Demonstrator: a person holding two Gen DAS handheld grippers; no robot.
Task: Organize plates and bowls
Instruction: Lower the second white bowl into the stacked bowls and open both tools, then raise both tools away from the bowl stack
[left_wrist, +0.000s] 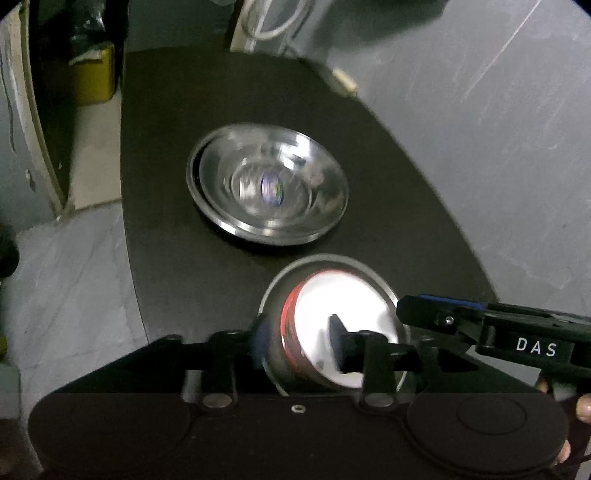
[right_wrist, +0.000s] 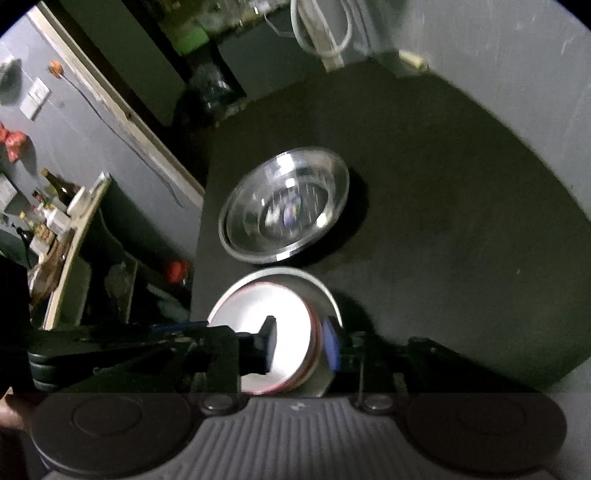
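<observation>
Two large steel bowls (left_wrist: 269, 184) (right_wrist: 284, 210) sit nested in the middle of the black table (left_wrist: 166, 184). Nearer to me is a small steel bowl (left_wrist: 332, 295) (right_wrist: 258, 295) with a red band, bright inside, apparently sitting in a slightly wider steel rim. My left gripper (left_wrist: 300, 336) straddles its left wall, the blue pad outside and the other finger inside, jaws apart and not pressing. My right gripper (right_wrist: 301, 345) straddles the opposite wall the same way, open. The right gripper's tip (left_wrist: 410, 306) also shows in the left wrist view.
The table's left edge (left_wrist: 125, 206) drops to a pale floor. A grey wall (left_wrist: 480, 129) runs along the right and back. A white cable (left_wrist: 273, 22) hangs at the back. A yellow box (left_wrist: 92, 74) stands far left; a shelf with bottles (right_wrist: 55, 206) is beyond.
</observation>
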